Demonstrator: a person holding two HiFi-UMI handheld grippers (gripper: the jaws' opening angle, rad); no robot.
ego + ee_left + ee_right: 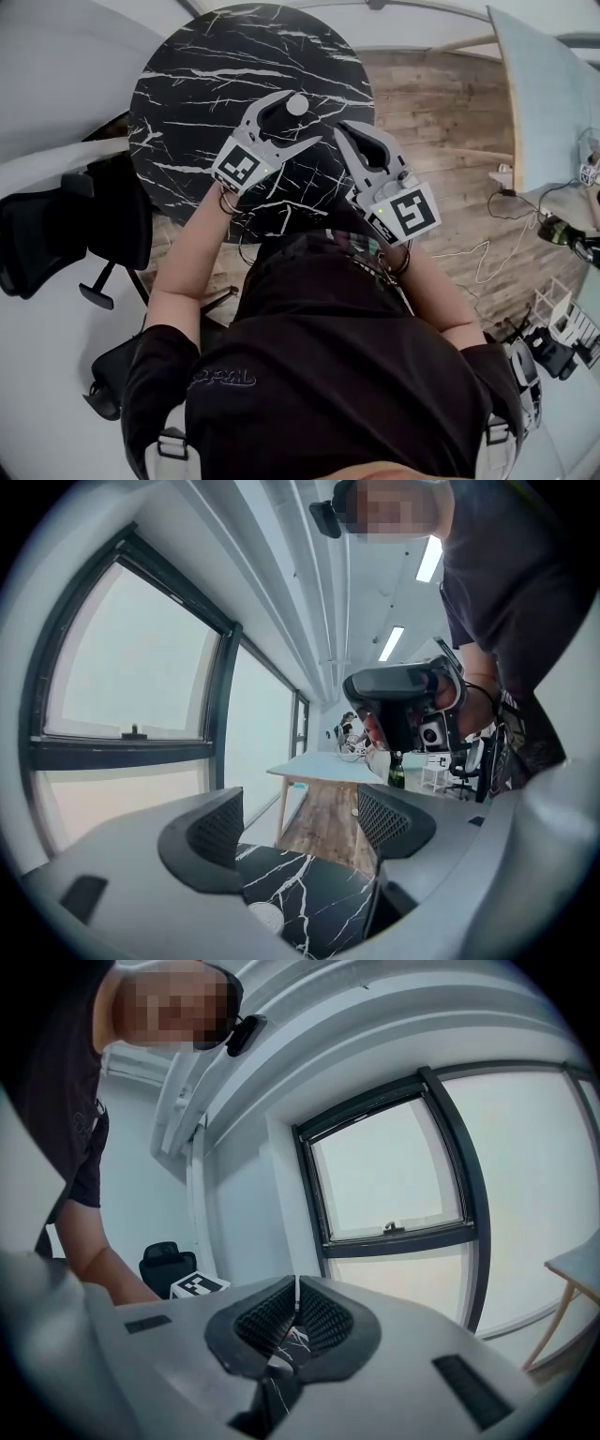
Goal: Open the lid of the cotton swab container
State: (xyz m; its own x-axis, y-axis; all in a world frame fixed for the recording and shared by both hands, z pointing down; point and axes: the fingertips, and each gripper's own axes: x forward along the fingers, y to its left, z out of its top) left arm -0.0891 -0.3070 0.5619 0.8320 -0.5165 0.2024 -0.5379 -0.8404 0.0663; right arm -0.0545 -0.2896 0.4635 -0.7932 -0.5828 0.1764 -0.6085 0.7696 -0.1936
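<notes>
Nearest the lens in the head view is your dark shirt, and beyond it the left gripper stands wide over the marble table, with the small white cotton swab container about between its tips and the right gripper pinched together just beside. In the left gripper view the container sits low, beneath the 2 spread pads and untouched, so you likely need to sink and centre it before closing. The right gripper view shows those jaws meeting on nothing, so part them before you go for the lid.
</notes>
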